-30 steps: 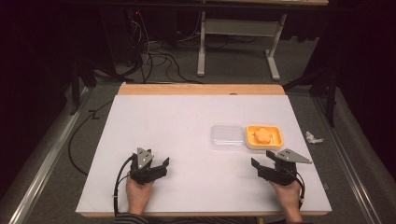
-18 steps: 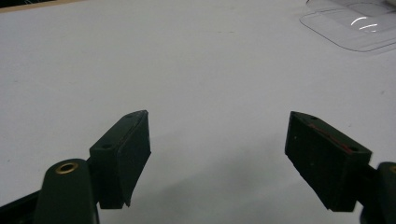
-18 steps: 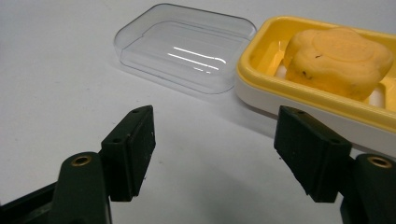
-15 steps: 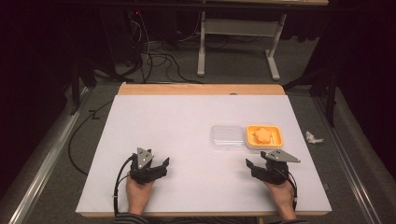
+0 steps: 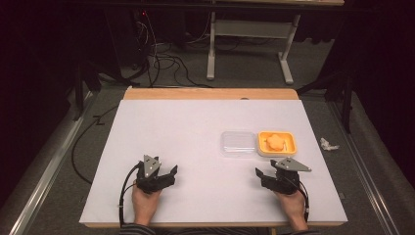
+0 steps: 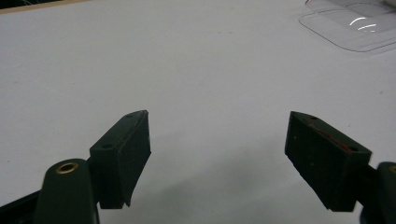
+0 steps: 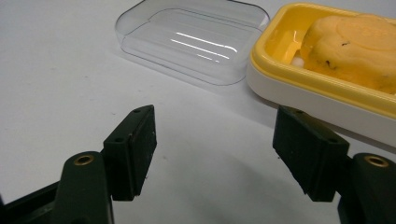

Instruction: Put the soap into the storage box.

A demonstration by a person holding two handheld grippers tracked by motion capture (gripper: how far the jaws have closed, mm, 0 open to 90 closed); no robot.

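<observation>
A yellow-rimmed dish (image 5: 289,147) on the right half of the white table holds an orange lump (image 5: 276,141). A clear plastic lid (image 5: 238,143) lies flat against the dish's left side. My right gripper (image 5: 261,177) is open just in front of them. In the right gripper view its jaws (image 7: 215,135) stand wide apart and empty, with the lid (image 7: 194,37) ahead, the dish (image 7: 317,95) just beyond the right jaw and the orange lump (image 7: 359,44) inside it. My left gripper (image 5: 169,175) rests open near the front left. Its empty jaws (image 6: 217,140) point over bare table, and the lid (image 6: 355,28) is far off.
The white table top (image 5: 195,127) ends in a wooden strip (image 5: 210,93) at the far edge. On the floor to the right lies a crumpled white scrap (image 5: 328,144). Cables (image 5: 161,61) and a desk frame (image 5: 249,29) are behind the table.
My right gripper has shifted a little to the left, closer to the lid and dish. The left gripper has stayed put.
</observation>
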